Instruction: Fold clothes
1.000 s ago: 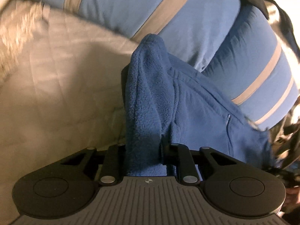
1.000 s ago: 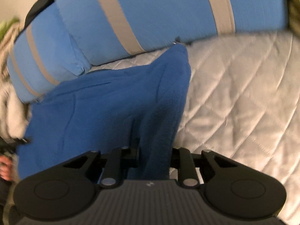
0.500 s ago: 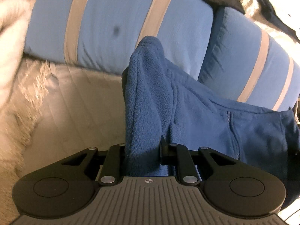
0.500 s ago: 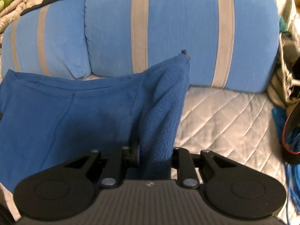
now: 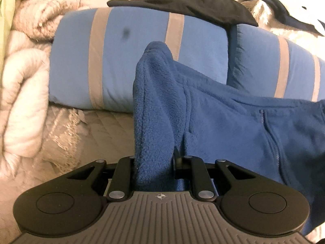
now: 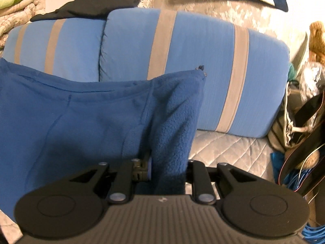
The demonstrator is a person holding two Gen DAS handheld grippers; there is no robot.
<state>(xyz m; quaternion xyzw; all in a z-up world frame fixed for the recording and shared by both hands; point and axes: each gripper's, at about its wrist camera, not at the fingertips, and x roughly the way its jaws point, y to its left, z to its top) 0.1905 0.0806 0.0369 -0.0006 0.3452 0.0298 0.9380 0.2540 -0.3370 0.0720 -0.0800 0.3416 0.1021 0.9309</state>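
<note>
A dark blue fleece jacket (image 5: 233,126) with a zip hangs stretched between my two grippers, above a quilted bed cover. My left gripper (image 5: 154,158) is shut on one bunched corner of it, and the cloth runs off to the right. In the right wrist view the same blue fleece jacket (image 6: 71,126) spreads to the left, with my right gripper (image 6: 168,162) shut on its other corner, where a small zip pull (image 6: 201,67) sticks up. The fingertips of both grippers are buried in the fleece.
Two light blue pillows with grey stripes (image 5: 142,69) (image 6: 193,65) lean behind the jacket, with a black garment (image 5: 182,4) draped on top. A rolled cream blanket (image 5: 22,93) lies at the left. Bags and blue cables (image 6: 300,162) crowd the right edge of the quilted cover (image 6: 227,152).
Both grippers have risen and tipped upward with the fleece still clamped. The pillows, earlier at the top and slanted, now stand level in mid-frame, and the jacket hangs more spread between the grippers.
</note>
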